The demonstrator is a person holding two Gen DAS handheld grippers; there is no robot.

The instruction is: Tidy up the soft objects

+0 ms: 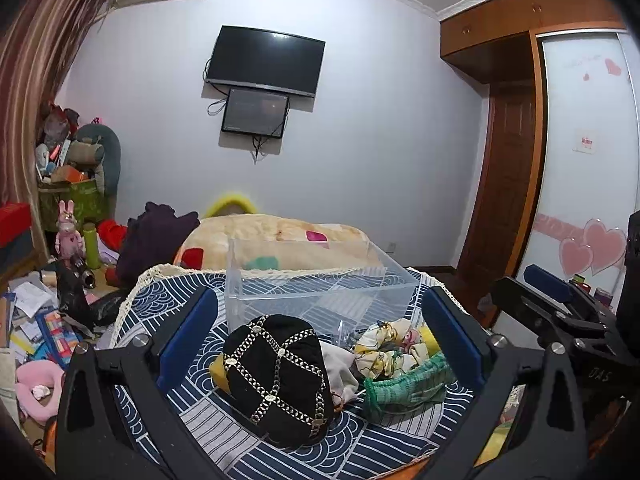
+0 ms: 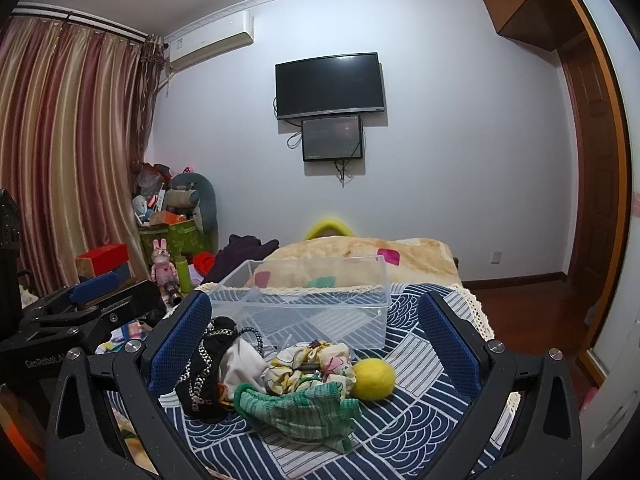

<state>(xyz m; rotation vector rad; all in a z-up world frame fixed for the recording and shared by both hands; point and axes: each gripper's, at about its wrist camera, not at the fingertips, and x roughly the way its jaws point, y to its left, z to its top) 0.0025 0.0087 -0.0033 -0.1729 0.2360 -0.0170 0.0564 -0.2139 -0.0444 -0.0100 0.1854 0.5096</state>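
A pile of soft things lies on a blue and white patterned cloth point(image 1: 224, 428). It holds a black hat with chain trim point(image 1: 280, 376), a white cloth point(image 1: 340, 368), a floral scrunchie point(image 1: 384, 350), a green knit glove point(image 1: 404, 386) and a yellow felt ball point(image 2: 373, 379). An empty clear plastic bin point(image 1: 320, 284) stands just behind the pile. My left gripper point(image 1: 320, 332) is open, its blue pads on either side of the pile. My right gripper point(image 2: 316, 336) is open too, around the same pile; its left pad point(image 2: 180, 340) is next to the hat point(image 2: 208, 372).
A beige blanket point(image 2: 360, 256) lies beyond the bin point(image 2: 312, 300). Clutter, toys and boxes fill the floor at the left point(image 1: 44, 320). A wardrobe point(image 1: 580, 160) and wooden floor point(image 2: 520, 304) are at the right. A TV point(image 1: 264, 60) hangs on the far wall.
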